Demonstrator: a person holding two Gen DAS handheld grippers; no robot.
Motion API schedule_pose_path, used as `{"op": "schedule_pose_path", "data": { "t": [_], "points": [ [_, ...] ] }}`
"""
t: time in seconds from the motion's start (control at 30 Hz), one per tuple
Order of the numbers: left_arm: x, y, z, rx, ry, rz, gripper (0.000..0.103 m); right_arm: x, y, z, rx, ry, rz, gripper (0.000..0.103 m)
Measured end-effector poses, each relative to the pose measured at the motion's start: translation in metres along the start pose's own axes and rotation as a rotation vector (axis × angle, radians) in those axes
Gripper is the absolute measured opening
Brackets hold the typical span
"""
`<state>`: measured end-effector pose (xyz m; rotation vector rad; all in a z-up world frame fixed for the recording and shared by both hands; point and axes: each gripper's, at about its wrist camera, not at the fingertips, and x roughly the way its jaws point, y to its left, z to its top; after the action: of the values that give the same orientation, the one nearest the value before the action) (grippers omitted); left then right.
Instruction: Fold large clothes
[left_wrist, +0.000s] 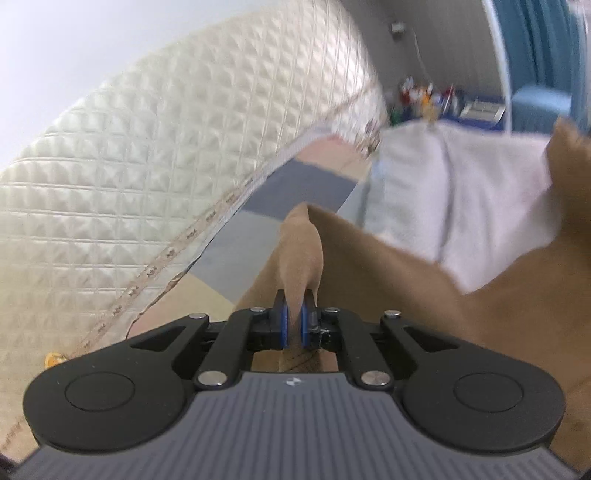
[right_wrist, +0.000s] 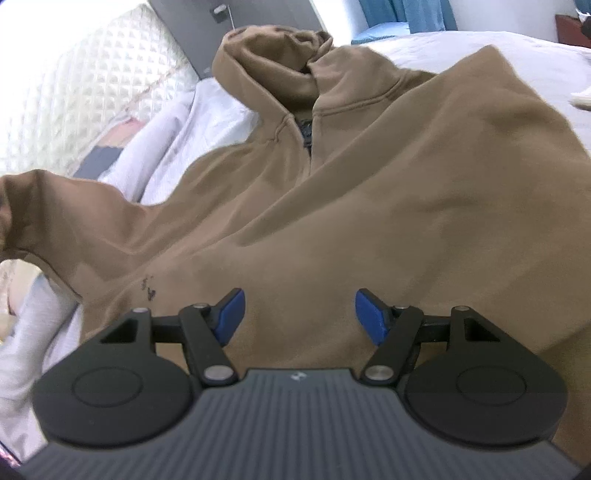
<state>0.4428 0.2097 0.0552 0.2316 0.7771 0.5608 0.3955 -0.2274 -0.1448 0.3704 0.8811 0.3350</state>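
The left claw (left_wrist: 294, 320) was clamped on a pinched fold of the brown hoodie (right_wrist: 369, 192), lifting it in a ridge. The right claw (right_wrist: 299, 314) stood open just above the hoodie's chest. The garment lay spread over the white bed (right_wrist: 461, 40), hood (right_wrist: 266, 55) farthest, by the quilted headboard (left_wrist: 147, 166).

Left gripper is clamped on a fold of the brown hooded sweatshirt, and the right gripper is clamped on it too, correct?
Partly. The left gripper does pinch the brown hooded sweatshirt, but the right gripper is open above the fabric, as the right wrist view shows.
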Motion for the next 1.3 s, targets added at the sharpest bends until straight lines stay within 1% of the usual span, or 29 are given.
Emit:
{"op": "schedule_pose_path", "data": {
  "t": [0.13,0.23,0.3,0.37,0.43,0.5,0.57,0.67,0.77,0.83,0.93,1.07,1.13,1.17,1.2,1.23,1.27,1.3],
  "points": [
    [-0.085,-0.009,0.018,-0.071,-0.047,-0.126,0.008,-0.027,-0.008,-0.001,0.037,-0.039,0.048,0.069],
    [-0.147,-0.034,0.023,-0.095,-0.087,-0.249,0.008,-0.045,-0.014,-0.002,0.057,-0.063,0.079,0.069],
    [-0.185,-0.059,0.022,-0.100,-0.117,-0.336,0.008,-0.057,-0.021,-0.004,0.063,-0.075,0.093,0.069],
    [-0.219,-0.093,0.016,-0.095,-0.133,-0.431,0.008,-0.068,-0.028,-0.005,0.070,-0.092,0.094,0.069],
    [-0.241,-0.125,0.007,-0.095,-0.144,-0.521,0.008,-0.080,-0.038,-0.006,0.103,-0.117,0.090,0.070],
    [-0.255,-0.161,-0.007,-0.098,-0.144,-0.615,0.008,-0.091,-0.050,-0.006,0.142,-0.142,0.085,0.070],
    [-0.259,-0.200,-0.025,-0.110,-0.117,-0.693,0.008,-0.101,-0.063,-0.006,0.165,-0.164,0.075,0.070],
    [-0.245,-0.253,-0.055,-0.132,-0.058,-0.779,0.008,-0.115,-0.084,-0.004,0.209,-0.207,0.038,0.070],
    [-0.220,-0.303,-0.087,-0.142,0.025,-0.818,0.008,-0.121,-0.102,-0.004,0.270,-0.256,-0.015,0.071],
    [-0.205,-0.332,-0.108,-0.136,0.095,-0.823,0.008,-0.119,-0.109,-0.004,0.294,-0.256,-0.047,0.070],
    [-0.182,-0.349,-0.133,-0.147,0.153,-0.860,0.008,-0.114,-0.117,-0.002,0.306,-0.265,-0.057,0.070],
    [-0.175,-0.353,-0.141,-0.129,0.142,-0.880,0.009,-0.109,-0.119,-0.003,0.301,-0.265,-0.085,0.069],
    [-0.174,-0.345,-0.139,-0.108,0.127,-0.893,0.010,-0.108,-0.119,-0.002,0.306,-0.274,-0.089,0.069],
    [-0.175,-0.341,-0.137,-0.097,0.117,-0.895,0.016,-0.109,-0.120,-0.001,0.306,-0.281,-0.094,0.069],
    [-0.170,-0.338,-0.135,-0.091,0.108,-0.905,0.030,-0.110,-0.119,-0.001,0.306,-0.288,-0.100,0.069],
    [-0.173,-0.332,-0.135,-0.095,0.097,-0.924,0.040,-0.112,-0.119,-0.001,0.305,-0.296,-0.106,0.070],
    [-0.175,-0.325,-0.137,-0.109,0.084,-0.943,0.056,-0.113,-0.119,-0.001,0.305,-0.303,-0.113,0.070],
    [-0.176,-0.317,-0.138,-0.125,0.068,-0.957,0.059,-0.115,-0.120,-0.001,0.307,-0.313,-0.120,0.070]
  ]
}}
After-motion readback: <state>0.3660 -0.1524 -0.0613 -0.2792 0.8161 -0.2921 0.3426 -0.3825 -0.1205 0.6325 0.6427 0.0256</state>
